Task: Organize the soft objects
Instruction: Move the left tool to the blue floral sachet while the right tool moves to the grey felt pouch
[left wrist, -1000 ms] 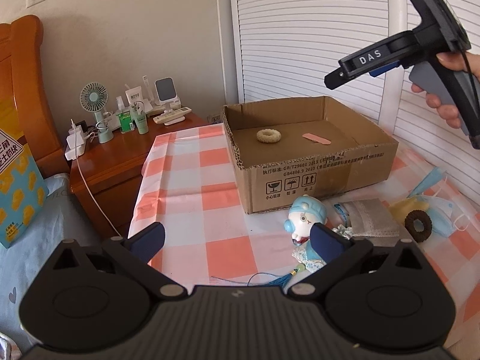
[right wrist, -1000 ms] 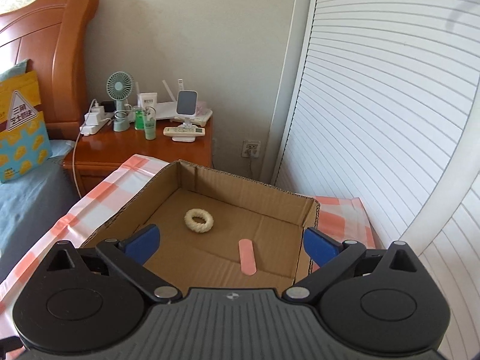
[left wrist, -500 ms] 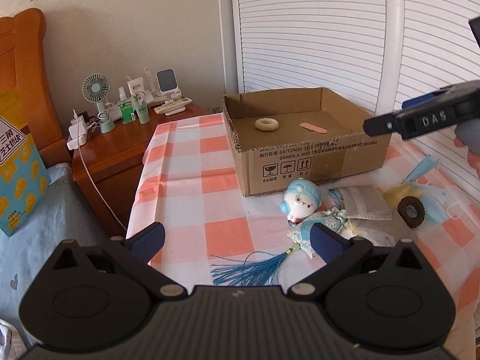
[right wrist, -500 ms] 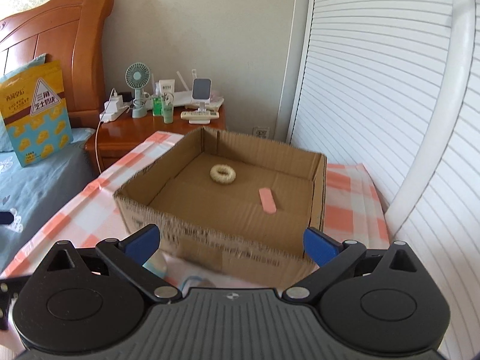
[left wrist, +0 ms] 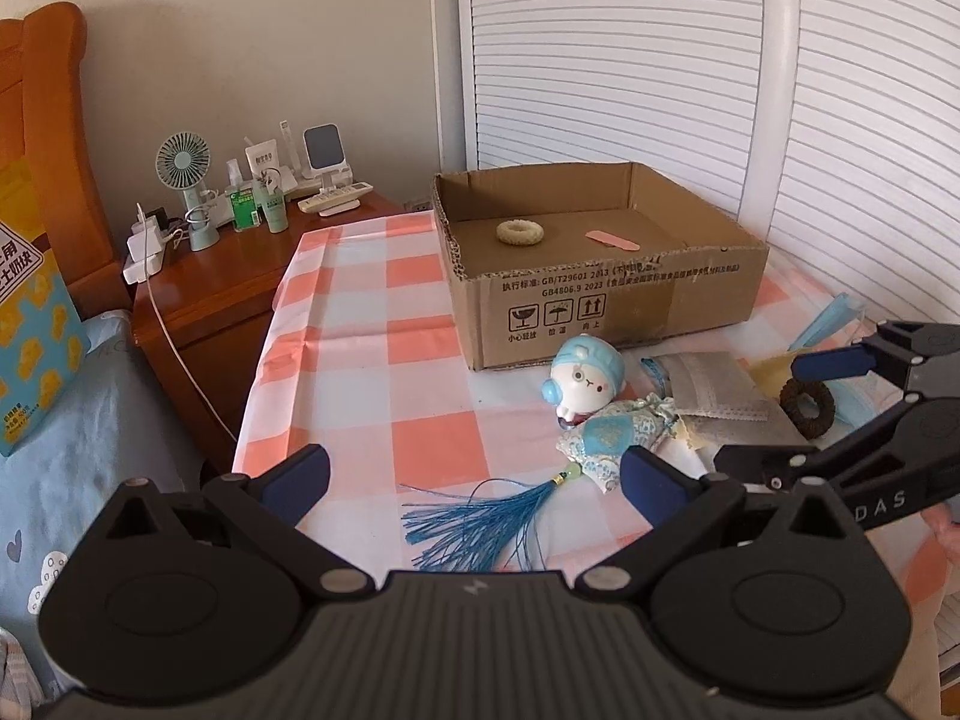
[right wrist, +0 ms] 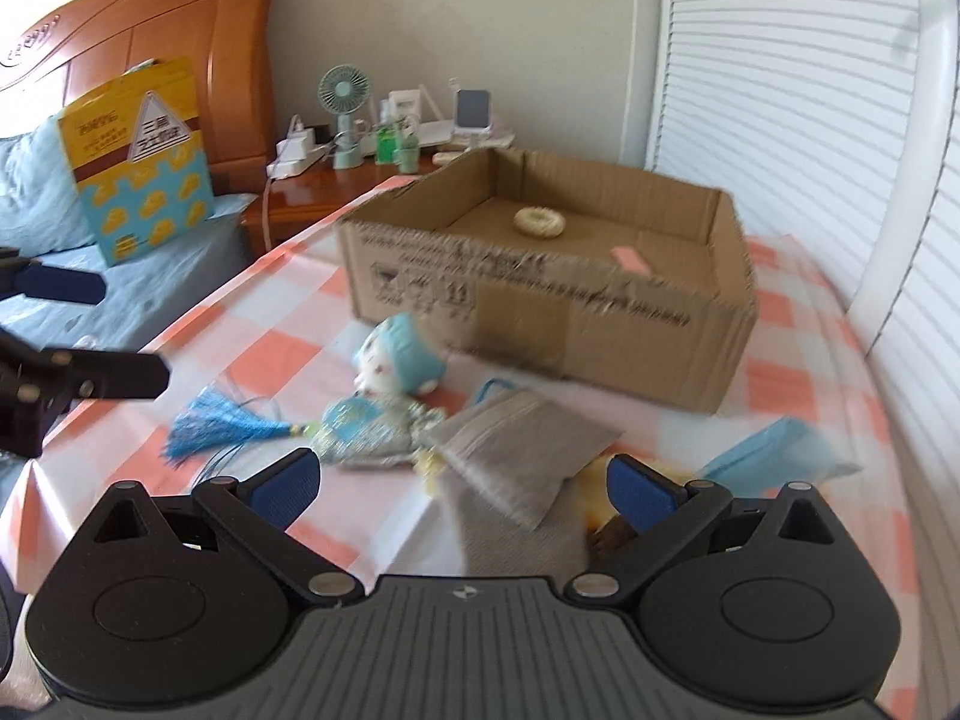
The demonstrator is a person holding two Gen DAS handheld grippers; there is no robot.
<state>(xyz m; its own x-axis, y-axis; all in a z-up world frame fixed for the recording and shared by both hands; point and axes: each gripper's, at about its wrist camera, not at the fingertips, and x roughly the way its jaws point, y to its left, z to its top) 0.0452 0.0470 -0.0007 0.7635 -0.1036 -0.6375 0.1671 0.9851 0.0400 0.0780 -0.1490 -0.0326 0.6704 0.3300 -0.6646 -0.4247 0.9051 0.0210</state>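
soft items lie in a cluster on the checked cloth (left wrist: 384, 360) at centre frame, just in front of the box (left wrist: 600, 294): doll (left wrist: 585, 381), blue tassel (left wrist: 480, 519), grey pouch (left wrist: 711, 384), dark ring (left wrist: 807, 408), blue mask (left wrist: 831, 327). inside the box, a pale ring (left wrist: 519, 231) and a pink strip (left wrist: 612, 239). the left view shows the dark ring clearly; the right view is blurred and the ring is hidden there, though pouch (right wrist: 522, 450) and tassel (right wrist: 222, 420) show. nightstand (left wrist: 222, 282) with fan (left wrist: 183, 162) at upper left. left gripper (left wrist: 474, 474) spread wide, empty, above the tassel. right gripper (right wrist: 459, 477) spread wide, empty, low over the pouch.
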